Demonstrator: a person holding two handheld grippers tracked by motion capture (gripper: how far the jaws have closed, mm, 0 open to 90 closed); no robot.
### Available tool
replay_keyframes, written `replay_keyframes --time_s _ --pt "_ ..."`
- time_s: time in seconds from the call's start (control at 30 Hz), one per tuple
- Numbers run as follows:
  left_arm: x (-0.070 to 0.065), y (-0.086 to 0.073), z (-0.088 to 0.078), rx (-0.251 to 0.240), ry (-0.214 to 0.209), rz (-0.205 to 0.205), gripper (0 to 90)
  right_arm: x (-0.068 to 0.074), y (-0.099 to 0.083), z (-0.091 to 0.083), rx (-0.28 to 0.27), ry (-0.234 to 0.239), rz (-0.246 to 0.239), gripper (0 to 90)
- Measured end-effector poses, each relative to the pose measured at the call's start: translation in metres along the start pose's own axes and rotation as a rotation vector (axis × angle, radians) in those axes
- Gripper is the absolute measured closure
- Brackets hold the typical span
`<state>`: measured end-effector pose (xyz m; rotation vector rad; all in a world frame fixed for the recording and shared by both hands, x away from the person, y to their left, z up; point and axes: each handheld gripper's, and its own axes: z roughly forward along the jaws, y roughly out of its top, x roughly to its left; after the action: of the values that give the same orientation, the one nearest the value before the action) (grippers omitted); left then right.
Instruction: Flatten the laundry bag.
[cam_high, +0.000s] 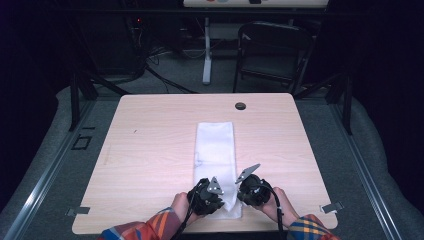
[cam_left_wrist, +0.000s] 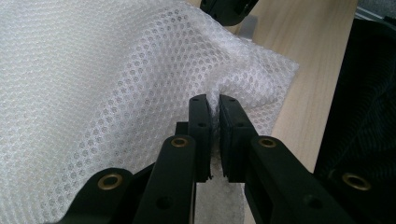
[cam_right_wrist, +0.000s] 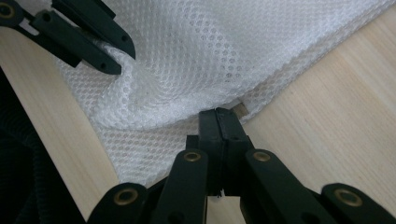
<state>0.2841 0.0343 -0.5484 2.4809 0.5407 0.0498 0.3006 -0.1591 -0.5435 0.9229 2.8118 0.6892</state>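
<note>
I had the white mesh cloth (cam_high: 215, 150) lying folded into a long strip down the middle of the tabletop (cam_high: 150, 150), its far end toward the far edge and its near end almost at the near edge, where both my hands worked. My left claw (cam_left_wrist: 213, 122) was pinched tight on a puckered fold of the mesh at the near left corner of the strip. My right claw (cam_right_wrist: 220, 130) was closed on the cloth's edge at the near right corner, the jaws pressed together with only a thin bit of mesh between them.

I judged the right grip the weaker one: it held so little material that a quick pull might slide the edge out. The open weave could also snag on a jaw corner and stretch. If I lifted unevenly, the folded layers might separate and the strip could fall open or twist toward the near edge.
</note>
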Motion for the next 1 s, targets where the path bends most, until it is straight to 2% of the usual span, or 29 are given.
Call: replay_keyframes --time_s 0.07,0.13,0.37,0.4,0.43,0.53,0.57,0.6,0.63,0.67,0.87,0.93,0.97,1.0 --pt "0.001 0.0 0.0 -0.001 0.001 -0.002 84.3 0.002 0.0 0.005 -0.031 0.004 0.024 90.0" --pt "0.001 0.0 -0.001 0.0 0.005 -0.001 84.3 0.002 0.0 0.007 -0.034 0.01 0.021 90.0" --pt "0.002 0.0 -0.003 -0.008 0.018 0.003 85.1 0.001 0.001 0.013 -0.012 0.007 0.006 90.0" --pt "0.002 0.0 -0.004 -0.012 0.018 0.005 85.2 0.004 0.001 0.016 -0.028 0.01 0.018 90.0" --pt "0.002 0.001 -0.005 -0.017 0.023 0.007 85.3 0.004 0.002 0.015 -0.004 0.008 -0.007 90.0" --pt "0.002 0.001 -0.007 -0.024 0.036 0.007 85.3 0.005 0.003 0.016 0.0 0.005 -0.015 90.0" --pt "0.002 0.001 -0.008 -0.027 0.041 0.008 85.3 0.006 0.002 0.017 -0.026 0.007 0.01 90.0" --pt "0.002 0.001 -0.01 -0.031 0.044 0.006 85.3 0.006 0.001 0.018 -0.037 0.011 0.015 90.0" --pt "0.003 0.001 -0.011 -0.036 0.05 0.006 85.3 0.004 0.002 0.017 -0.018 0.012 -0.001 90.0" --pt "0.004 0.001 -0.013 -0.039 0.054 0.004 85.2 0.006 0.002 0.018 -0.03 0.011 0.013 90.0" --pt "0.01 -0.001 -0.022 -0.067 0.073 -0.01 85.3 0.005 0.002 0.017 -0.022 0.004 0.023 90.0" --pt "0.013 -0.002 -0.026 -0.076 0.086 -0.015 85.3 0.004 0.003 0.015 0.008 0.0 0.013 90.0" --pt "0.013 -0.002 -0.026 -0.076 0.086 -0.015 85.3 0.005 0.002 0.017 -0.017 -0.002 0.035 90.0" --pt "0.014 -0.002 -0.027 -0.078 0.09 -0.018 85.3 0.005 0.002 0.017 -0.017 -0.002 0.035 90.0"
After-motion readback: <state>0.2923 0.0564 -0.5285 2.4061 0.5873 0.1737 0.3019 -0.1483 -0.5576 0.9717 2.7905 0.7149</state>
